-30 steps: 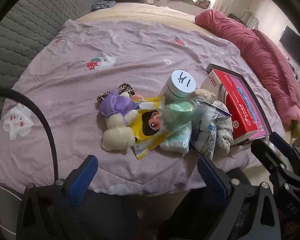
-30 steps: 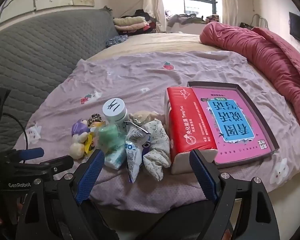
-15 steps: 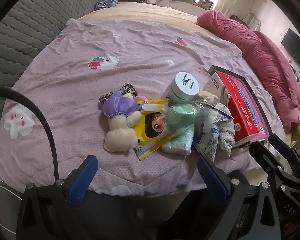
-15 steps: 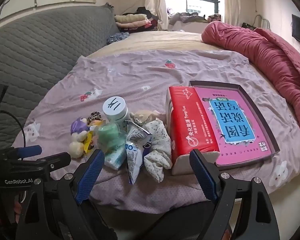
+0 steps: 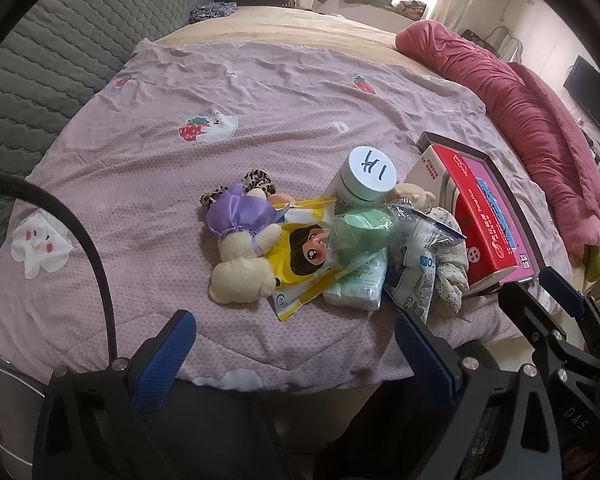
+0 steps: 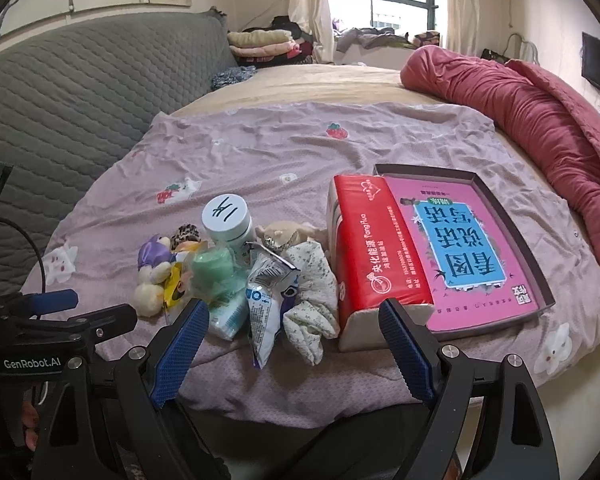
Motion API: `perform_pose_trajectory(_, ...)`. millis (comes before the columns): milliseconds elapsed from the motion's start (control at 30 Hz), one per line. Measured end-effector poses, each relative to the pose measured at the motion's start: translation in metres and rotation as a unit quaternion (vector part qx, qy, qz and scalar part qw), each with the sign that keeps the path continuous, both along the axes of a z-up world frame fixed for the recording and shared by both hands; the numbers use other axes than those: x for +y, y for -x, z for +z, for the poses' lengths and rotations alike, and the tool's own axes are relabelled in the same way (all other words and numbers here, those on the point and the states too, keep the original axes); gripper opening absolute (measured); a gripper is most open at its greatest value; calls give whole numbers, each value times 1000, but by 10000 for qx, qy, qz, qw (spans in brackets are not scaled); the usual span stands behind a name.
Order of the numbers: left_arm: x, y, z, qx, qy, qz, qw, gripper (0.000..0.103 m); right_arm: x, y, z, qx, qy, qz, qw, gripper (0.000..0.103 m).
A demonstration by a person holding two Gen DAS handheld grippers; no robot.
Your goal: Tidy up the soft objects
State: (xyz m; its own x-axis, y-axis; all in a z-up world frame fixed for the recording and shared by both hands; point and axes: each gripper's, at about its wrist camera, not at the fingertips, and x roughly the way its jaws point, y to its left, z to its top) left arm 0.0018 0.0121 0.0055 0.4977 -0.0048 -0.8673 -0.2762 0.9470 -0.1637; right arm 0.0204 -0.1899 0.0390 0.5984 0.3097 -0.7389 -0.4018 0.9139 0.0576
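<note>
A heap of soft objects lies near the front edge of the pink bedsheet (image 5: 260, 120): a cream plush toy in a purple dress (image 5: 240, 240), a yellow cartoon packet (image 5: 304, 256), a green bundle in clear wrap (image 5: 360, 232), a tissue pack (image 5: 360, 284), a blue-white packet (image 6: 266, 304) and a floral cloth (image 6: 312, 296). A red tissue pack (image 6: 372, 248) leans on a pink-lined box tray (image 6: 512, 236). My left gripper (image 5: 296, 344) is open and empty, just short of the heap. My right gripper (image 6: 296, 328) is open and empty before the packet and cloth.
A white-lidded jar (image 5: 366, 178) marked in pen stands behind the heap. A rolled red quilt (image 6: 520, 120) lies along the right side. A grey quilted headboard (image 6: 80, 92) is at left. Folded clothes (image 6: 260, 42) are stacked at the far end.
Both grippers have moved slightly closer to the heap; the objects sit a little lower and larger in view. Nothing was grasped or shifted.
</note>
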Motion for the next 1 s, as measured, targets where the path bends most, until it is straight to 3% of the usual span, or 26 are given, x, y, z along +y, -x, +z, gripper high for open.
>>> perform_pose_trajectory(1000, -1, 2, 0, 38, 4, -3, 10000, 101, 4, 3, 3, -35, 24, 79, 10000, 87)
